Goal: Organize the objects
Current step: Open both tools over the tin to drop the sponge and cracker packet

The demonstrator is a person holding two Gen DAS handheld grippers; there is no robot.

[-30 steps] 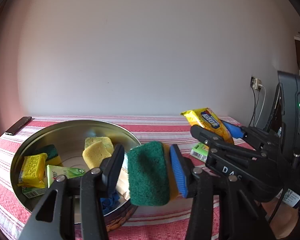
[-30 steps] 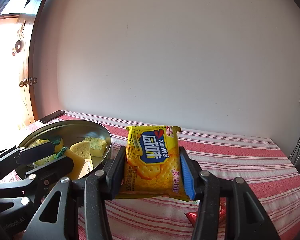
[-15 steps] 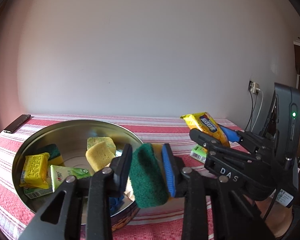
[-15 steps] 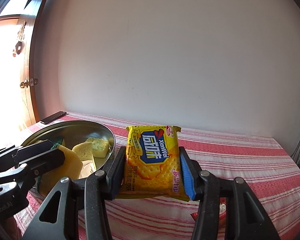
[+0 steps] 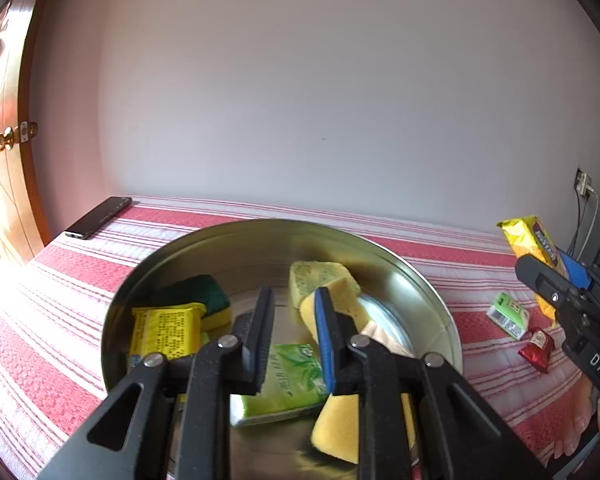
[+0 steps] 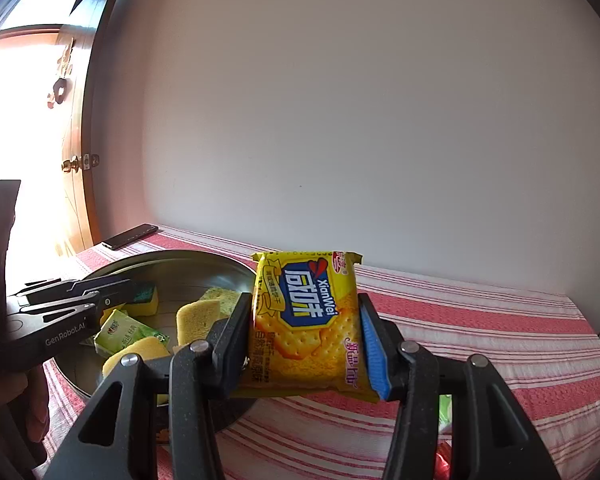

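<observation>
My left gripper (image 5: 294,300) hovers over the round metal tin (image 5: 420,280). Its jaws stand close together with nothing between them. A yellow sponge (image 5: 336,428) lies in the tin under the blue-padded finger, seen also in the right wrist view as the sponge (image 6: 136,354) below the left gripper (image 6: 112,292). A yellow packet (image 5: 164,332), a green packet (image 5: 284,380), a green-topped sponge (image 5: 196,292) and two yellow sponges (image 5: 320,276) also lie in the tin. My right gripper (image 6: 304,300) is shut on a yellow cracker packet (image 6: 304,320), held upright to the right of the tin (image 6: 172,256).
A dark phone (image 5: 98,218) lies at the far left corner of the red striped tablecloth. A small green box (image 5: 508,314) and a red sachet (image 5: 538,350) lie right of the tin. A wooden door (image 5: 4,140) stands at the left, and a wall socket with cables (image 5: 584,188) at the right.
The left gripper swung left over the tin. The green-and-yellow sponge has left its jaws and lies in the tin, and the jaws stand narrower. The right gripper stays still with the crackers.
</observation>
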